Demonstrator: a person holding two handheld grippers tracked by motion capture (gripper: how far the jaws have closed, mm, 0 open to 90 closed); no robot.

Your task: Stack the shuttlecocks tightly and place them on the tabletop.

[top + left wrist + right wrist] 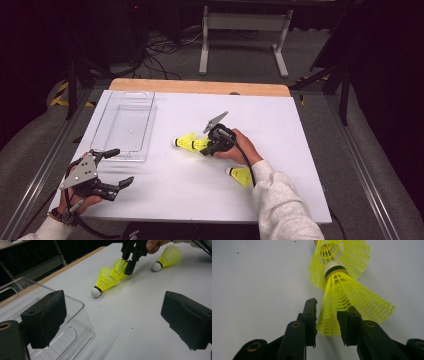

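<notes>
**Shuttlecocks nested on the table, right claw around the rear skirt**

Shuttlecocks, two yellow ones pushed one into the other, lie near the middle of the white table; the right claw has its jaws on either side of the rear skirt, slightly parted, a narrow gap showing on one side in the right gripper view; a third shuttlecock lies apart, beside the person's right forearm; the left claw stands wide open and empty, just beside the clear plastic tray at the table's left.
</notes>
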